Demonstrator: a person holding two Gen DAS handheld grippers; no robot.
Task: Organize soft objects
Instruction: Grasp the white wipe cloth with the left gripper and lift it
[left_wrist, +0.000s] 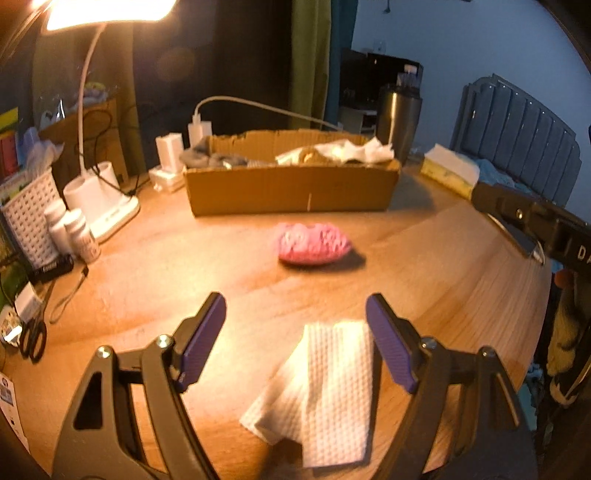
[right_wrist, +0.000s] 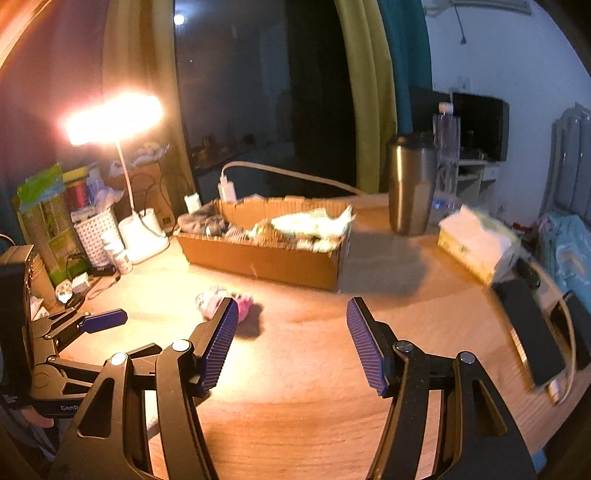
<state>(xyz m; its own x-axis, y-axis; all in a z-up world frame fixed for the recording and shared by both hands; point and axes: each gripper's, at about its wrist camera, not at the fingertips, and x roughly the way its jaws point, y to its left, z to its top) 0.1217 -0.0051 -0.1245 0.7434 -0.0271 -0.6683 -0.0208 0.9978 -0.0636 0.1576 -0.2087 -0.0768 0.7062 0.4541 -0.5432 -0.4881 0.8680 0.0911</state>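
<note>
A folded white paper towel (left_wrist: 325, 391) lies on the wooden table (left_wrist: 424, 266), low between the fingers of my left gripper (left_wrist: 295, 301) and close to the right-hand pad (left_wrist: 391, 343). The pads stand wide apart and do not press on it. Further out lies a pink soft bundle (left_wrist: 314, 245), in front of a long cardboard box (left_wrist: 291, 188) with grey and white soft things inside. In the right wrist view my right gripper (right_wrist: 291, 306) is open over bare table. Its left finger partly hides the pink bundle (right_wrist: 218, 299).
A lit desk lamp (right_wrist: 142, 236), a white basket (left_wrist: 29, 221), small bottles (left_wrist: 79, 236) and scissors (left_wrist: 33, 338) crowd the left side. A steel tumbler (right_wrist: 410, 184), a water bottle (right_wrist: 447, 155), a tissue pack (right_wrist: 476, 243) and a dark phone (right_wrist: 532, 332) stand on the right.
</note>
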